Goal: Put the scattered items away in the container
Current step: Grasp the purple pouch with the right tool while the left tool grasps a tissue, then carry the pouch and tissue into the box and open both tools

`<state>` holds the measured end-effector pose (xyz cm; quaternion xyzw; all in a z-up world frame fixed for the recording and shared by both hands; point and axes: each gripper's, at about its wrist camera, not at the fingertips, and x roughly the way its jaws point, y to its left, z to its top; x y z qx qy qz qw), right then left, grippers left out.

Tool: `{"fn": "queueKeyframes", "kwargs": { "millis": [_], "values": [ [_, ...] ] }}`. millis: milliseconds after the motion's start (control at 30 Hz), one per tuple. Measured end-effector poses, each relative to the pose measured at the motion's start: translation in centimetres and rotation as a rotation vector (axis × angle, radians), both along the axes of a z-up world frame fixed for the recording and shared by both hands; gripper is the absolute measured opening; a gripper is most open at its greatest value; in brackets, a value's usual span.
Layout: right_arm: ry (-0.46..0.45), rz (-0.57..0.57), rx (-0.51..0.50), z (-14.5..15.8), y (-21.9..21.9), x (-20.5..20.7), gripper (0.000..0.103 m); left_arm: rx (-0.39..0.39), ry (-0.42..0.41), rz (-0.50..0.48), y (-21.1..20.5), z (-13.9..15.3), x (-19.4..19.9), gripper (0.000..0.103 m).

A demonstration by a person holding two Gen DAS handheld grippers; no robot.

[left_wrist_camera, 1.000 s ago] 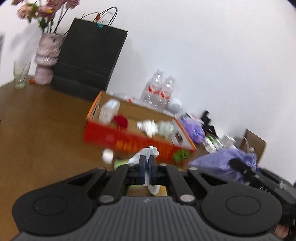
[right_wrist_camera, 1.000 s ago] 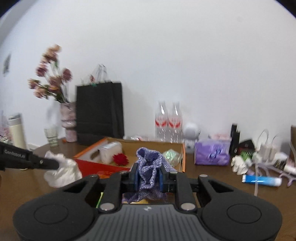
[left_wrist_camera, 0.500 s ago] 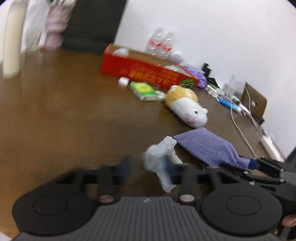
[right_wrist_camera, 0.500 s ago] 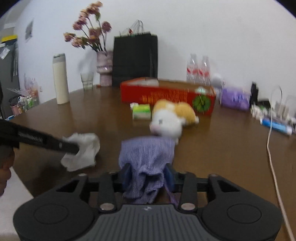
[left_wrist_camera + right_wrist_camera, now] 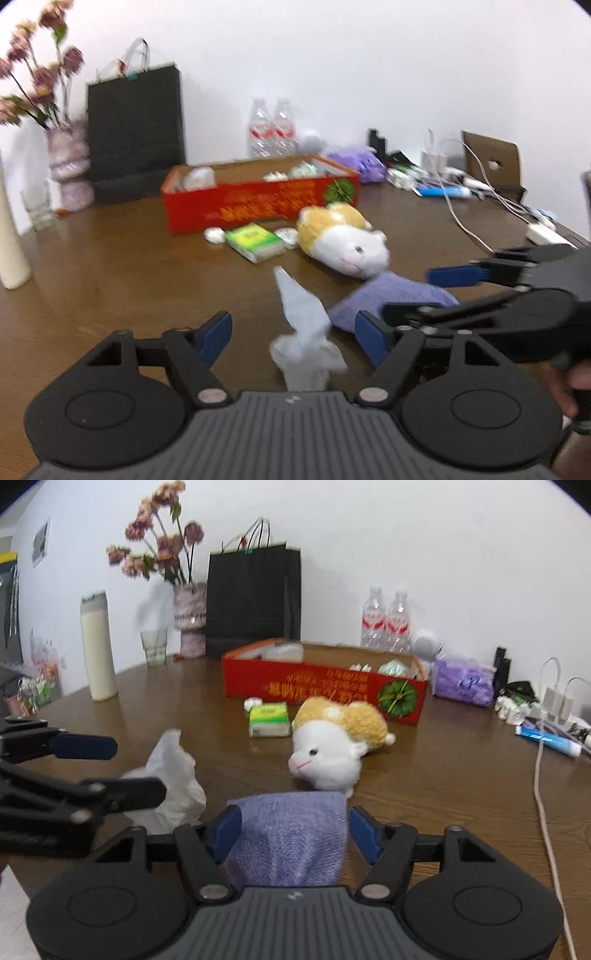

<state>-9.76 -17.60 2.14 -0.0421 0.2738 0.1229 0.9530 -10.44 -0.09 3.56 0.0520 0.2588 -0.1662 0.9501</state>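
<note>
Left wrist: left tool (image 5: 293, 338) wide, tissue (image 5: 304, 343) base hidden; right tool (image 5: 294, 832) wide.

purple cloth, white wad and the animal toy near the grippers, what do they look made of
Purple cloth: looks like a knitted or woven fabric, matte, with a fine ribbed texture. White wad: probably tissue or thin plastic; it is crumpled into thin, soft folds, too blurred to settle. Animal toy: plush, with fuzzy white and tan pile.
</note>
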Motion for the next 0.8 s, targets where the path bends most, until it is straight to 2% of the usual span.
{"fn": "queueKeyframes", "kwargs": {
  "millis": [33,100,133,200,267,300,367,400,533,633,800],
  "values": [
    [0.012,0.002,-0.003,-0.4,0.2,0.3,0.057,0.008,0.011,0.004,-0.1,-0.5,0.3,0.073],
    [0.022,-0.002,0.01,-0.8,0.4,0.7,0.054,0.005,0.032,0.027,-0.2,-1.4,1.1,0.061],
    [0.021,-0.001,0.018,-0.9,0.3,0.8,0.053,-0.005,0.056,0.04,-0.2,-1.9,1.6,0.052],
    [0.024,-0.003,0.022,-1.0,0.3,0.9,0.052,-0.023,0.092,0.056,-0.2,-2.5,2.5,0.048],
    [0.027,-0.005,0.02,-1.1,0.3,0.9,0.052,-0.029,0.1,0.059,-0.2,-2.9,2.8,0.045],
    [0.031,-0.005,0.017,-1.1,0.3,0.9,0.052,-0.032,0.096,0.061,-0.2,-3.0,2.8,0.04],
    [0.037,-0.006,0.011,-1.2,0.4,0.8,0.052,-0.05,0.095,0.072,0.0,-3.1,3.0,0.017],
    [0.039,-0.009,0.01,-1.2,0.4,0.7,0.052,-0.059,0.099,0.079,0.1,-3.1,3.0,0.013],
    [0.045,-0.022,0.013,-1.1,0.5,0.7,0.052,-0.087,0.09,0.115,0.6,-2.6,2.8,0.006],
    [0.039,-0.028,-0.003,-1.1,0.8,0.4,0.053,-0.097,0.061,0.155,1.0,-2.1,1.9,0.005],
    [0.034,-0.037,-0.016,-1.2,1.0,-0.2,0.048,-0.118,0.013,0.215,1.6,-1.4,0.2,0.005]
  ]
}}
